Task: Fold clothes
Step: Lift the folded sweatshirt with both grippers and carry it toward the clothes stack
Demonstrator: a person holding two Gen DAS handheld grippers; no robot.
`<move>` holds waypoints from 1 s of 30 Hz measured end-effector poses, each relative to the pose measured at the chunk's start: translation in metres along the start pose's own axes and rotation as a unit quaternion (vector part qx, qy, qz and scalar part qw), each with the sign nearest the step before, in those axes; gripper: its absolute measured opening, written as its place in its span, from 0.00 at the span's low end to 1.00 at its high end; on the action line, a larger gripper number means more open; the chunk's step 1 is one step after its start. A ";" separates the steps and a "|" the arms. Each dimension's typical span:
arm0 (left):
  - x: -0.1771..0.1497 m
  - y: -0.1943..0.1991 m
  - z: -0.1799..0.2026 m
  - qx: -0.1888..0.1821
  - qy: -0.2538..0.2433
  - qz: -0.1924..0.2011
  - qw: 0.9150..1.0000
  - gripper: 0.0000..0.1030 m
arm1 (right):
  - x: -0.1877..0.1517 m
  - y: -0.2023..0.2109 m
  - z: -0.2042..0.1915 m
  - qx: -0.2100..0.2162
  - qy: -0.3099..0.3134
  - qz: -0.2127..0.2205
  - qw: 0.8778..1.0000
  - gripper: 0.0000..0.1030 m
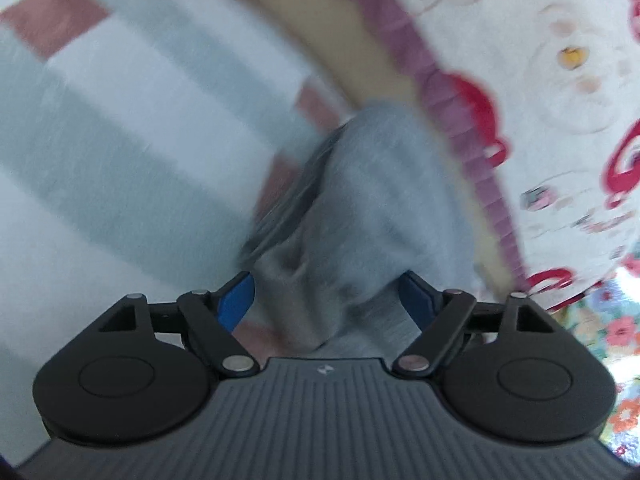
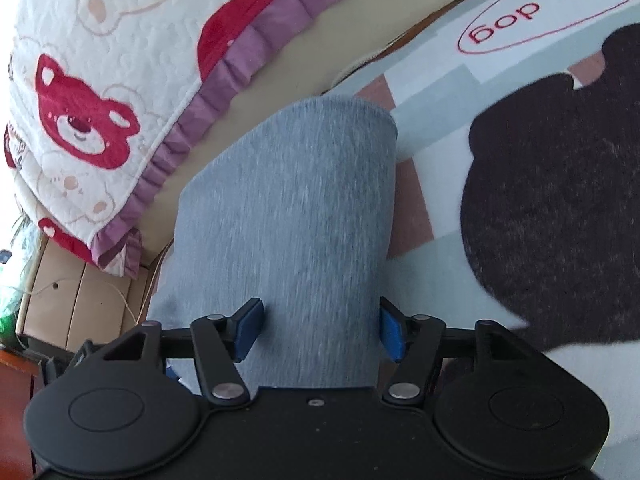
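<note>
Grey knit cloth [image 2: 288, 216] fills the middle of the right wrist view. It lies folded on a checked blanket [image 2: 432, 92], and it runs from the right hand-held gripper [image 2: 320, 328] toward 12 o'clock, where its far edge is rounded and neat. The jaws of this hand-held gripper stand apart. The cloth passes between the two blue pads [image 2: 250, 328], but I see a small gap on each side, so the pads do not press on it. At 2 o'clock of the cloth there is a dark brown shape [image 2: 560, 208] printed on the blanket, and above it red letters in an oval [image 2: 540, 16]. At 10 o'clock a white quilt [image 2: 92, 92] with red bears and a purple frill lies just beside the cloth.

In the left wrist view the picture is blurred. The same grey cloth [image 1: 360, 208] is here a bunched heap, which reaches from the left hand-held gripper [image 1: 326, 300] toward 12 o'clock. The jaws of this one also stand apart, with the near end of the cloth between its pads [image 1: 236, 300]. Whether the pads touch the cloth I cannot tell because of the blur. The blanket [image 1: 120, 140] lies at 9 to 11 o'clock of the heap, and the quilt [image 1: 560, 100] at 1 to 3 o'clock.
</note>
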State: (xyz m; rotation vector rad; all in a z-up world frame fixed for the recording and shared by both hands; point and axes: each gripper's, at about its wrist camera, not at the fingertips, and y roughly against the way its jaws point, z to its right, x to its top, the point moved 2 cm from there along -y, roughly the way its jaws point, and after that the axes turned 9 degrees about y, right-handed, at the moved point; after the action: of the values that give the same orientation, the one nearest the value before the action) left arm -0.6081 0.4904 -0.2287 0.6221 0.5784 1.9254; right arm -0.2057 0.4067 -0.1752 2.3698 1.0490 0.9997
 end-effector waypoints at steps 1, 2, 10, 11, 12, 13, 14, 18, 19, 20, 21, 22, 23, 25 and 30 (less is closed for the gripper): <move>-0.003 0.000 -0.001 0.005 -0.003 0.000 1.000 0.75 | -0.003 0.001 -0.001 0.002 -0.001 -0.002 1.000 0.67; -0.007 0.001 -0.002 0.009 -0.004 0.000 1.000 0.74 | -0.006 0.001 -0.002 0.006 -0.002 -0.005 1.000 0.69; -0.010 -0.020 -0.005 -0.064 0.074 0.008 0.995 0.76 | -0.008 -0.008 -0.004 0.018 -0.005 -0.012 1.000 0.74; -0.011 -0.019 -0.004 -0.073 0.075 0.016 0.994 0.76 | -0.005 -0.012 -0.004 0.018 -0.003 -0.010 1.000 0.74; -0.012 -0.019 -0.003 -0.080 0.076 0.023 0.994 0.75 | 0.000 -0.016 -0.004 0.016 -0.002 -0.009 1.000 0.75; -0.014 -0.021 -0.001 -0.077 0.074 0.032 0.994 0.63 | 0.004 -0.020 -0.004 0.015 -0.001 -0.007 1.000 0.75; -0.016 -0.022 0.001 -0.074 0.076 0.041 0.994 0.59 | 0.008 -0.025 -0.003 0.018 -0.006 -0.008 1.000 0.77; -0.021 -0.023 0.018 -0.047 0.039 0.078 0.995 0.41 | 0.023 -0.045 0.004 0.039 -0.037 0.003 0.999 0.77; -0.021 -0.021 0.026 -0.036 0.011 0.086 0.996 0.37 | 0.024 -0.044 0.002 0.043 -0.030 0.014 0.999 0.74; -0.022 -0.019 0.033 -0.029 -0.020 0.091 0.995 0.37 | 0.025 -0.043 0.000 0.046 -0.021 0.024 0.998 0.59; -0.022 -0.017 0.039 -0.023 -0.047 0.095 0.994 0.36 | 0.026 -0.041 -0.002 0.050 -0.013 0.035 0.998 0.49; -0.021 -0.016 0.040 -0.031 -0.048 0.093 0.994 0.36 | 0.026 -0.035 -0.007 0.053 0.005 0.044 0.998 0.47; -0.020 -0.016 0.041 -0.038 -0.049 0.091 0.994 0.36 | 0.027 -0.029 -0.013 0.055 0.023 0.053 0.997 0.45; -0.017 -0.015 0.041 -0.057 -0.050 0.085 0.993 0.35 | 0.029 -0.018 -0.025 0.049 0.039 0.067 0.996 0.45; -0.012 -0.008 0.059 -0.121 -0.082 0.070 0.987 0.35 | 0.036 0.020 -0.057 0.032 0.077 0.098 0.992 0.45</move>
State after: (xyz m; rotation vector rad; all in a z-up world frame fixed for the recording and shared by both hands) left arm -0.5605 0.4902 -0.1909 0.6694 0.1965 2.0138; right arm -0.2203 0.4227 -0.1088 2.5196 0.9275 1.2538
